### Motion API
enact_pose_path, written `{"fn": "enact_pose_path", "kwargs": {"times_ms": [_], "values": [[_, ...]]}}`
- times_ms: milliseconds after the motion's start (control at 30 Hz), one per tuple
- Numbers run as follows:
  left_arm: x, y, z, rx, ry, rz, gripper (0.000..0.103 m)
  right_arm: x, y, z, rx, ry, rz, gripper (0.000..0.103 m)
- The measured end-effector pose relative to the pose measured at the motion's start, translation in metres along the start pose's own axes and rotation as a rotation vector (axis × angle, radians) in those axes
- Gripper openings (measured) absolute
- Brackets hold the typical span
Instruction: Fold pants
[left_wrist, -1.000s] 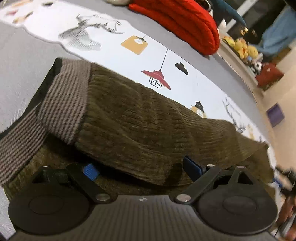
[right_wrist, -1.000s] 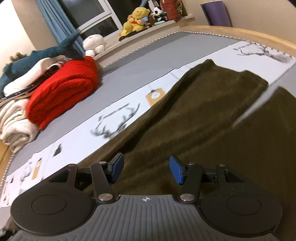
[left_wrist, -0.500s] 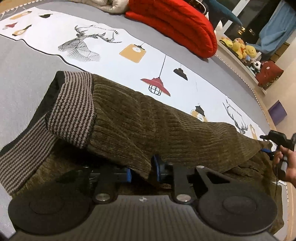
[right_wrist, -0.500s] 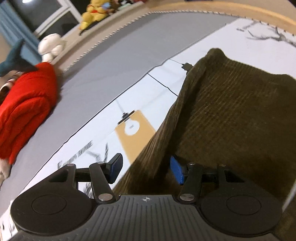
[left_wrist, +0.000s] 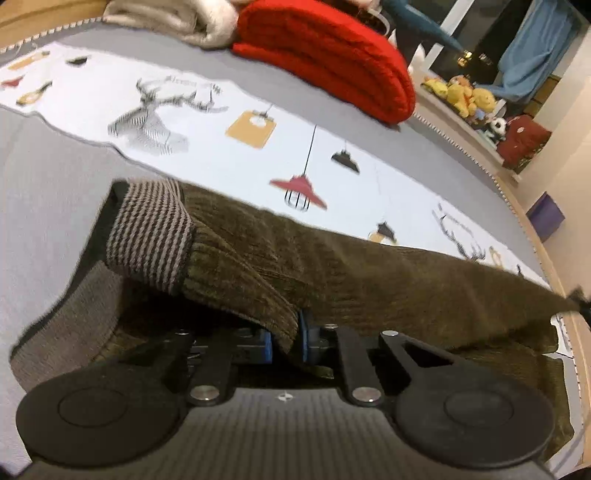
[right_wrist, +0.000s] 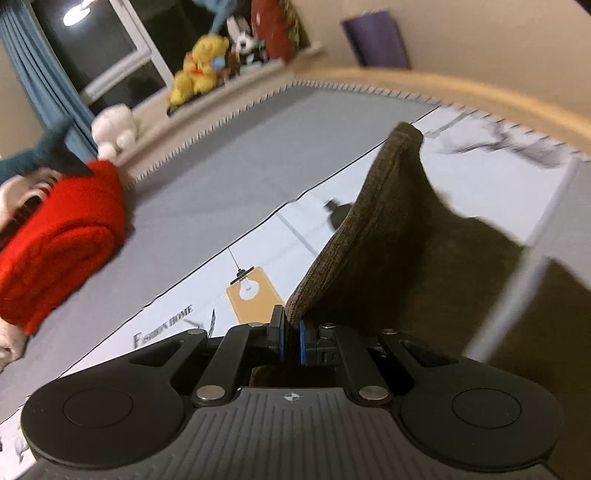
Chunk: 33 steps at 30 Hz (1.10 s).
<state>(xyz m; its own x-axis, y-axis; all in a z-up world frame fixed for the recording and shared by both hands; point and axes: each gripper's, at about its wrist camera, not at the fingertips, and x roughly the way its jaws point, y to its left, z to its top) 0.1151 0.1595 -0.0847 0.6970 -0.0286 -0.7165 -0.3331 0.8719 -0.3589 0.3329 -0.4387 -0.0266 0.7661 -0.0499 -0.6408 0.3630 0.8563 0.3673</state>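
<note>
Pants (left_wrist: 369, 273) pinched, right view blurred, far hem cut off

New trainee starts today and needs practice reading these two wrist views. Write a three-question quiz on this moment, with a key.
1. True or false: the left gripper is shut on a fold of the brown pants.
2. Which part of the pants lies nearest the left gripper in the left wrist view? A) striped waistband B) a zip C) a belt
3. Fill in: the right gripper pinches an edge of the pants, which rises off the printed ____.

Key:
1. True; its fingers press cloth between them, having just closed.
2. A.
3. Sheet; those fingers have just closed too.
</note>
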Motion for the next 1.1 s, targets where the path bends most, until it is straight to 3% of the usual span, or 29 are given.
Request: {"fn": "enact_pose_path", "kwargs": {"times_ms": [167, 333, 433, 600, 633, 700, 733, 767, 800, 867, 933, 1000, 1100], "values": [[-0.026, 0.015, 0.003, -0.024, -0.012, -0.036, 0.011, -0.108, -0.035, -0.041, 0.008, -0.069, -0.018, 0.007], [-0.057, 0.014, -0.006, 0.048, -0.031, 0.005, 0.011, -0.159, -0.071, -0.094, 0.045, -0.068, -0.078, 0.007], [-0.074, 0.009, -0.013, 0.066, -0.058, 0.059, 0.01, -0.165, -0.097, -0.11, 0.128, -0.024, -0.111, 0.007], [-0.09, -0.003, -0.02, 0.064, -0.097, 0.233, 0.011, -0.151, -0.112, -0.121, 0.059, 0.091, -0.133, 0.007], [-0.089, -0.002, -0.021, 0.044, -0.076, 0.268, 0.012, -0.143, -0.11, -0.123, 0.042, 0.139, -0.138, 0.007], [-0.084, 0.002, -0.027, 0.011, -0.018, 0.345, 0.025, -0.132, -0.112, -0.127, 0.013, 0.198, -0.14, 0.008], [-0.085, 0.002, -0.031, 0.004, -0.014, 0.387, 0.026, -0.127, -0.112, -0.128, 0.012, 0.207, -0.142, 0.009], [-0.087, 0.001, -0.034, 0.009, -0.023, 0.422, 0.026, -0.123, -0.114, -0.131, 0.031, 0.209, -0.141, 0.014], [-0.091, -0.002, -0.036, 0.024, -0.049, 0.441, 0.033, -0.121, -0.119, -0.132, 0.066, 0.206, -0.137, 0.02], [-0.101, -0.015, -0.038, 0.078, -0.129, 0.457, 0.048, -0.119, -0.134, -0.134, 0.16, 0.195, -0.137, 0.043], [-0.109, -0.032, -0.041, 0.165, -0.217, 0.452, 0.058, -0.119, -0.15, -0.132, 0.254, 0.17, -0.133, 0.048], [-0.108, -0.048, -0.048, 0.248, -0.253, 0.378, 0.062, -0.12, -0.166, -0.133, 0.346, 0.137, -0.118, 0.048], [-0.088, -0.064, -0.061, 0.34, -0.17, 0.184, 0.062, -0.127, -0.192, -0.134, 0.506, 0.062, -0.147, 0.048]]}}
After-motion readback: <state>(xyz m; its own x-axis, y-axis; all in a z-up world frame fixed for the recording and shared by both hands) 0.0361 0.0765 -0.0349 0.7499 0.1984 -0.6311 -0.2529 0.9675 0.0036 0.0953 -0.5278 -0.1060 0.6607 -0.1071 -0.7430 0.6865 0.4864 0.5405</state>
